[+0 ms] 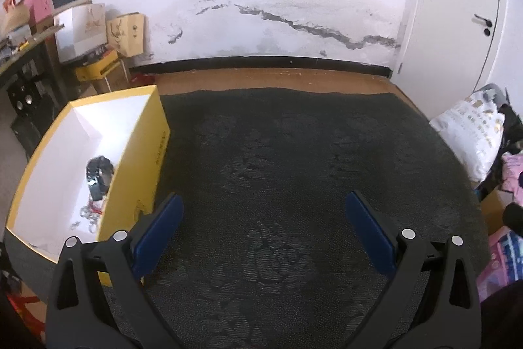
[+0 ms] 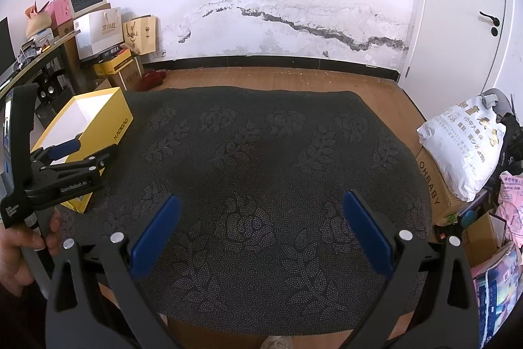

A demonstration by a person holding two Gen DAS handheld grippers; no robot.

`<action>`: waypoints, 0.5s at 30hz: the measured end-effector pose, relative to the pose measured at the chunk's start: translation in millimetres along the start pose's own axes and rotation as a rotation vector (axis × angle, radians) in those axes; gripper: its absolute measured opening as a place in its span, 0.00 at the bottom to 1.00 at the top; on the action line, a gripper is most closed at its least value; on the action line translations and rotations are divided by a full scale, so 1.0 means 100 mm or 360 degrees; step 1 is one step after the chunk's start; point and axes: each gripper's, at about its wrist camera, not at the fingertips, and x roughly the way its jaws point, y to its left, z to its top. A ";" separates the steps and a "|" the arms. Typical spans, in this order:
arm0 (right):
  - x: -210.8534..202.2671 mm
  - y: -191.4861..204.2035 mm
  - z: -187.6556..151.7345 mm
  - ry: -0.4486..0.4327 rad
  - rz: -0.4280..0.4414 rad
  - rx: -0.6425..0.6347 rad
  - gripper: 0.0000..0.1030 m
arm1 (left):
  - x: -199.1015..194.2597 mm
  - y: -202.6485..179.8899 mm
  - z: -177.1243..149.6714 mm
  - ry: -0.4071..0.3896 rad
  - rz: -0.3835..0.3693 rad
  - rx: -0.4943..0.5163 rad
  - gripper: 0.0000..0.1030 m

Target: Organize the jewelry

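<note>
A yellow box [image 1: 130, 172] with a white interior was seen at about 9 o'clock in the left wrist view, standing open on a dark floral-patterned cloth [image 1: 294, 185]. Inside it, against the near right wall, a black watch [image 1: 98, 174] was noted, with a small tangle of silver and red jewelry [image 1: 90, 215] lying just below it on the white floor of the box. Individual pieces in the tangle could not be told apart.

The left gripper [image 1: 264, 211] was recorded with its jaws spread wide and nothing between them; its blue pads [image 1: 157, 234] were held above the cloth, the left pad just beside the box's outer wall. Whether pad and wall touched could not be determined.

In the right wrist view the same box [image 2: 104, 126] was seen at about 10 o'clock, with black lettering printed on its yellow side; its contents were hidden from that angle. The right gripper [image 2: 261, 211] was likewise found spread wide and empty over the middle of the cloth [image 2: 261, 152]. The left gripper [image 2: 85, 156] was seen from the side at 9 o'clock, in front of the box, its handle held by a hand [image 2: 19, 251].

A white wall with a dark crack [image 2: 327, 31] was recorded at 12 o'clock, a white bag [image 2: 464, 146] at 3 o'clock.
</note>
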 end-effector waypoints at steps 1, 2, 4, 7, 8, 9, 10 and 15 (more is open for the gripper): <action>0.00 0.00 0.00 -0.0001 -0.0001 0.0001 0.93 | -0.01 0.00 -0.01 -0.0013 0.0009 -0.0010 0.94; 0.00 0.00 0.00 -0.0002 -0.0001 0.0001 0.93 | -0.02 0.01 -0.02 -0.0030 0.0060 -0.0024 0.94; 0.00 0.00 -0.01 -0.0004 0.0000 0.0002 0.93 | -0.05 0.01 -0.03 -0.0066 0.0101 -0.0046 0.94; 0.00 0.00 -0.01 -0.0007 -0.0004 0.0003 0.93 | -0.02 0.04 -0.03 -0.0017 0.0048 -0.0079 0.94; 0.00 0.00 -0.02 -0.0005 -0.0002 0.0005 0.93 | -0.01 0.04 -0.03 -0.0009 0.0043 -0.0078 0.94; 0.00 0.00 -0.01 -0.0004 -0.0002 0.0005 0.93 | 0.00 0.03 -0.04 -0.0006 0.0056 -0.0057 0.94; 0.00 0.00 -0.01 -0.0004 -0.0003 0.0003 0.93 | -0.01 0.02 -0.04 -0.0013 0.0063 -0.0042 0.94; 0.00 0.00 -0.01 -0.0006 -0.0003 0.0004 0.93 | -0.07 -0.04 -0.04 -0.0075 0.0123 -0.0003 0.94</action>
